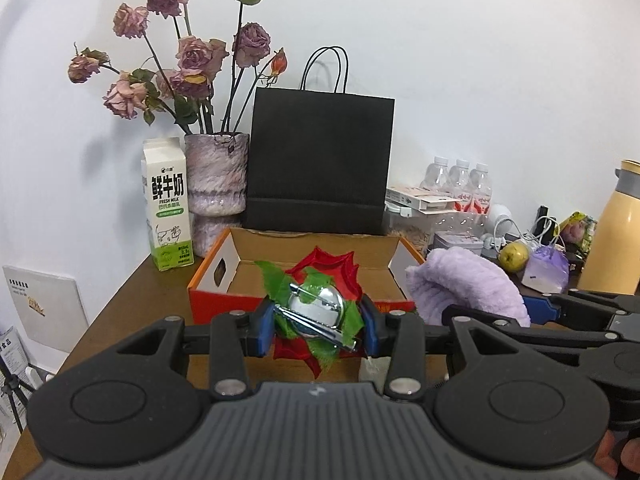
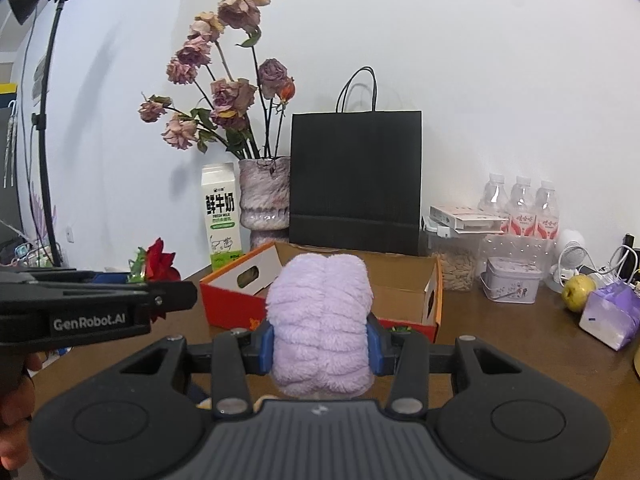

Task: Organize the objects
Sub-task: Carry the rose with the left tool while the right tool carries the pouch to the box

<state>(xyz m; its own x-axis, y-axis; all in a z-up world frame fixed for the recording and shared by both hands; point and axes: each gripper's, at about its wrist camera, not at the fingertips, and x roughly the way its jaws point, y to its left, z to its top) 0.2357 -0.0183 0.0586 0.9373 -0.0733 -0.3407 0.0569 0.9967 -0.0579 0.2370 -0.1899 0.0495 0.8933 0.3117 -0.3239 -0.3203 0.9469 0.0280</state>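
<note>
The right gripper (image 2: 320, 346) sits at six o'clock, its blue pads pressed against both sides of a fluffy lilac plush bundle (image 2: 320, 320) that fills the centre. Behind it lies an open orange cardboard box with a brown inside (image 2: 404, 276) on the brown wooden table (image 2: 500, 340). At twelve o'clock a black paper bag with cord handles (image 2: 355, 178) stands against the white wall. At eleven o'clock are a mottled pink vase of wilted roses (image 2: 265, 196) and a white-and-green milk carton (image 2: 221, 216). At nine o'clock the black left gripper (image 2: 100, 304) carries a red fabric flower (image 2: 160, 266). At three o'clock lie a yellow-green pear (image 2: 578, 287) and three clear bottles (image 2: 522, 206).
</note>
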